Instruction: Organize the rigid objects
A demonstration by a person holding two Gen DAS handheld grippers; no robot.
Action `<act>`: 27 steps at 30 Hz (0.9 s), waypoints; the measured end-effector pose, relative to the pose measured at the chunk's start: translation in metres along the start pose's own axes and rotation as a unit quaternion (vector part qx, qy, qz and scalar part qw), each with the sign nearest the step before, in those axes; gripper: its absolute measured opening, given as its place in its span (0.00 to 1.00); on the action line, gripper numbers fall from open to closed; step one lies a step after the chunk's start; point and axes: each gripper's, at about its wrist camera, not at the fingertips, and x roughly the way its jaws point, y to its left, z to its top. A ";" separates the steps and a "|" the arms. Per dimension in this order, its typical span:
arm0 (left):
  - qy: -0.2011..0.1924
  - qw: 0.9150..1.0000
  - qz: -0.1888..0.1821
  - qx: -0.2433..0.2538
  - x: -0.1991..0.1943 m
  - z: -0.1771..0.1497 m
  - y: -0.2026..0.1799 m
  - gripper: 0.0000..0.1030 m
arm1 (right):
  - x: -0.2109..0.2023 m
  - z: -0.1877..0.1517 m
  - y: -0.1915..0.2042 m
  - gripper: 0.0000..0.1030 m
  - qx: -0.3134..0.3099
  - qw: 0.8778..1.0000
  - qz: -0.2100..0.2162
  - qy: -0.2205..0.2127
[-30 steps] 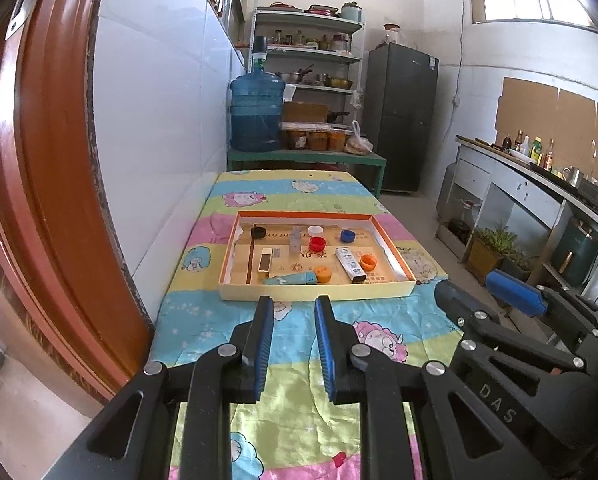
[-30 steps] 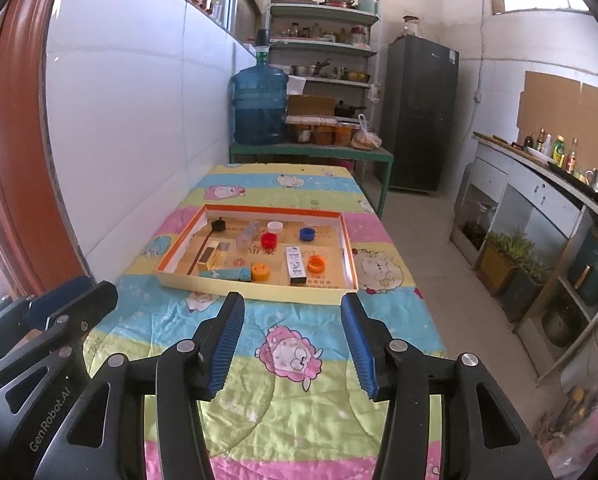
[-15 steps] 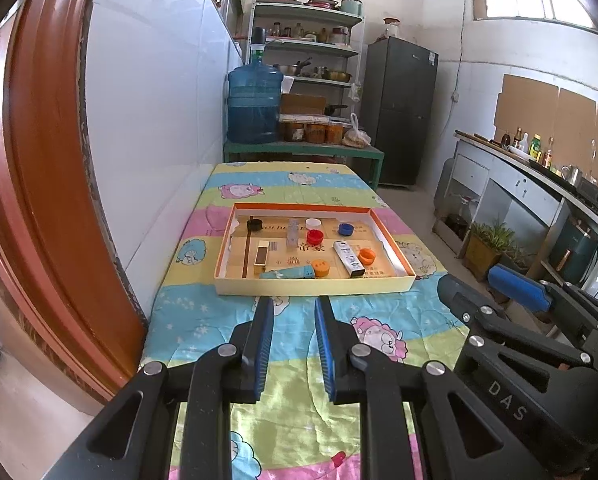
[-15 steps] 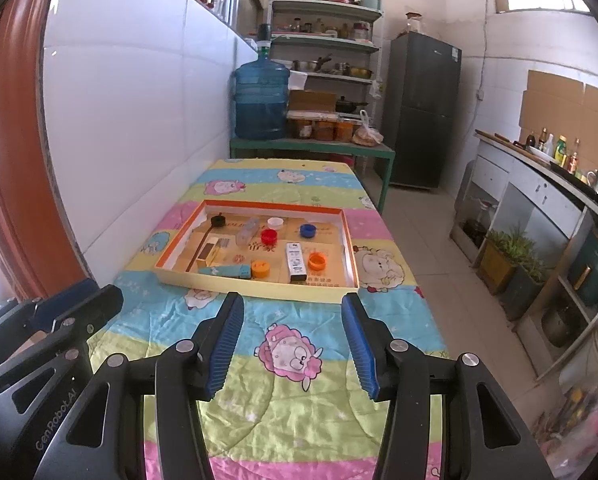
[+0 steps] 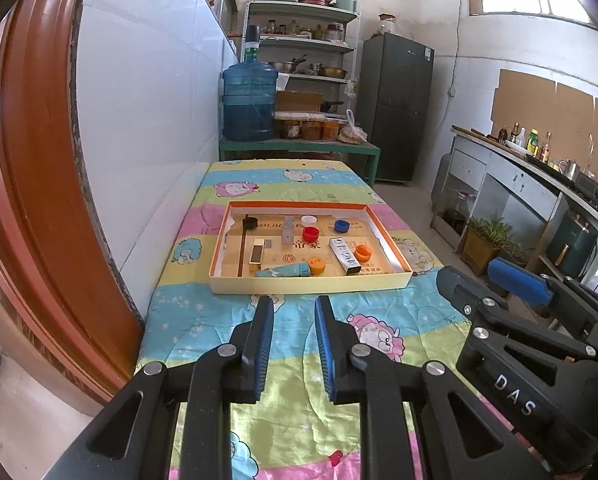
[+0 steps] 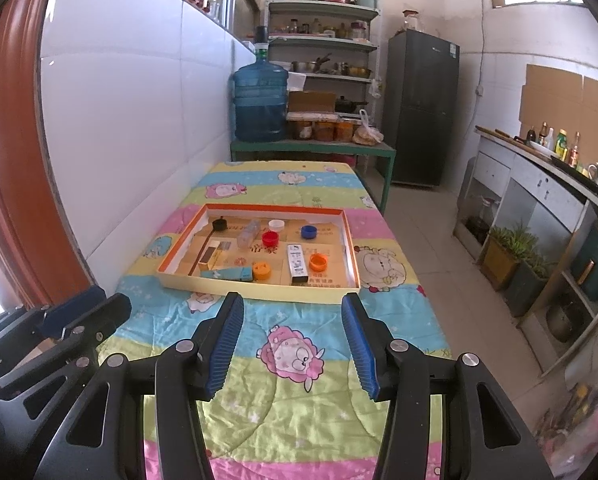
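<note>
Both grippers, left (image 5: 291, 312) and right (image 6: 293, 308), gape empty; light stiff orange plastic cap (image 6: 318, 262) near shallow orange-rimmed cardboard tray (image 6: 259, 290) right edge, pinch its rim.

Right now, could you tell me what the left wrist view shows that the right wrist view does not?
Only the left wrist view shows the left gripper from behind, jaws narrowly open and empty. Only the right wrist view shows the right gripper from behind, jaws wide and empty. Both show the orange-rimmed tray of bottle caps and small boxes on the cartoon quilt.
</note>
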 end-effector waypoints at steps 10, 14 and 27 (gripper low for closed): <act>0.003 1.000 0.002 0.000 0.000 0.000 -0.003 0.20 | 0.002 -0.001 0.003 0.51 0.000 1.000 0.002 0.003; 0.005 1.000 0.002 0.000 0.000 0.000 -0.003 0.20 | 0.003 -0.002 0.005 0.51 -0.002 1.000 0.003 0.003; 0.006 1.000 0.003 0.000 0.002 0.000 -0.003 0.20 | 0.005 -0.003 0.007 0.51 -0.002 1.000 0.005 0.005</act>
